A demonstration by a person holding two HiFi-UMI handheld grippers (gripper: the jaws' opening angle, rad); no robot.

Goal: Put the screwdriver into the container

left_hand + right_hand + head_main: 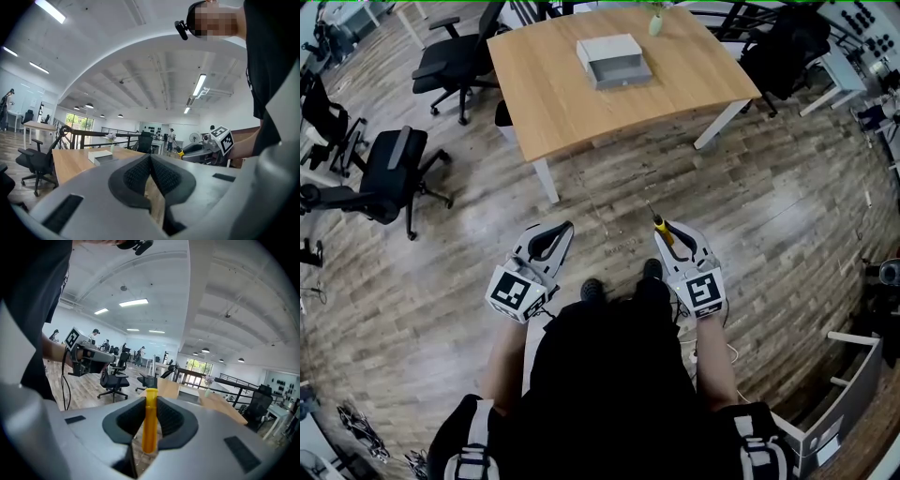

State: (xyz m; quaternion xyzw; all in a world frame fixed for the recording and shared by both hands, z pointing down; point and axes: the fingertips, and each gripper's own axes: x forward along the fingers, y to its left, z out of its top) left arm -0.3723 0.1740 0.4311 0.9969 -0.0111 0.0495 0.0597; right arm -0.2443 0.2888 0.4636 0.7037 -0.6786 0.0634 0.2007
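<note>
Yellow screwdriver (149, 427) clamped in right gripper (150, 401), grey container (614, 62) (seemingly open) on table (544, 94)

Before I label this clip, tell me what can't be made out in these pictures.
Screwdriver tip shape: too small in head and right gripper views.
Container inside: hidden by its wall in both gripper views; too small in head view.
Person's shoes: head view, partly hidden by the torso.
</note>
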